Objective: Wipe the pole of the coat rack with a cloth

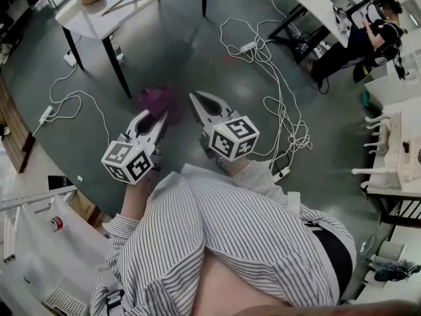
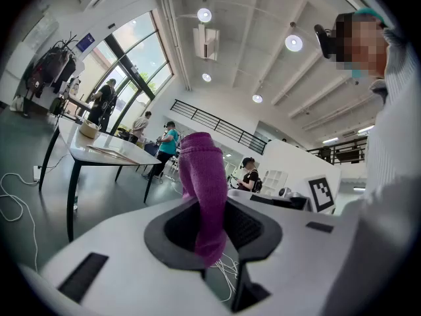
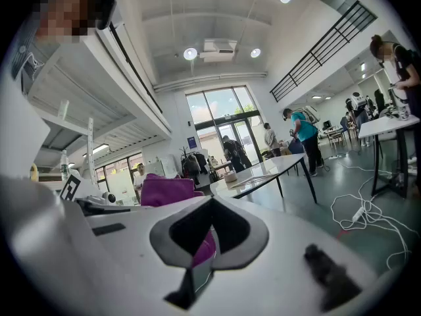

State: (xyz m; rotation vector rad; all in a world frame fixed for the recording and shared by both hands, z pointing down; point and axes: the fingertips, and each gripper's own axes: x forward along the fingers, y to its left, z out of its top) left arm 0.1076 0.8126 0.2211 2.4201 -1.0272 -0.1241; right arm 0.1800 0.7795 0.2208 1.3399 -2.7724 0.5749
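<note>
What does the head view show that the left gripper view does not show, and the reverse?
Only the head view shows the marker cube on the left gripper. Only the left gripper view shows the ceiling lights and the tall windows. Both show the purple cloth held in that gripper, the white table and cables on the floor.

The cloth (image 1: 158, 101) is purple. The left gripper (image 1: 155, 116) and right gripper (image 1: 195, 98) are white, their cubes (image 1: 128, 160) black-and-white squared. The shirt (image 1: 230, 232) has thin dark-and-white stripes.
</note>
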